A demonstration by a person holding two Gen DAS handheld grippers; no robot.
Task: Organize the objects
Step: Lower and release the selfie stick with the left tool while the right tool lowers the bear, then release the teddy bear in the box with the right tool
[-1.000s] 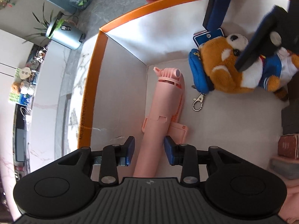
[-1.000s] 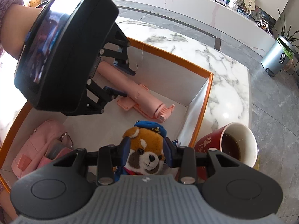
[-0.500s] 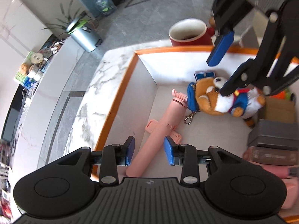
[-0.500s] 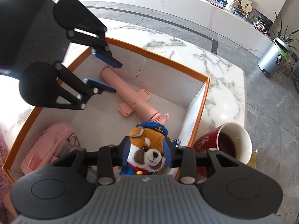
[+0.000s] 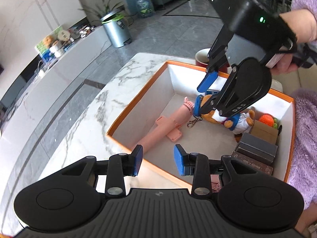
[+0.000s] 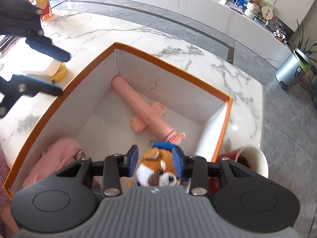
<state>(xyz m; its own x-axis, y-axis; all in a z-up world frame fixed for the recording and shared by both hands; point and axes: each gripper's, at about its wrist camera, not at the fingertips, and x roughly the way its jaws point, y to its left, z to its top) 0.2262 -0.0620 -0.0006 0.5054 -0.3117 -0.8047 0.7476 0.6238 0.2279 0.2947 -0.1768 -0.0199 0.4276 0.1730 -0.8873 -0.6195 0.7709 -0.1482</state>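
Diagonally, pink fan (image 6: 142, 107) lying flat in box (image 6: 172, 65), both tongs (image 5: 157, 163) (image 6: 155, 159) apart, empty.

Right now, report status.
Left gripper open, empty, above box rim. Right gripper open around plush fox. Pink tube lies alongside.

A spacious lobby-like showroom or office lounge: grey stone floor tiles (image 5: 178, 25) are stretching past a long white marble counter (image 6: 198, 6) carrying plush toys and trinkets. A steel pedal bin (image 5: 116, 30), potted plants (image 5: 111, 11) and a water-cooler bottle (image 5: 143, 5) are standing beside white wall panels.
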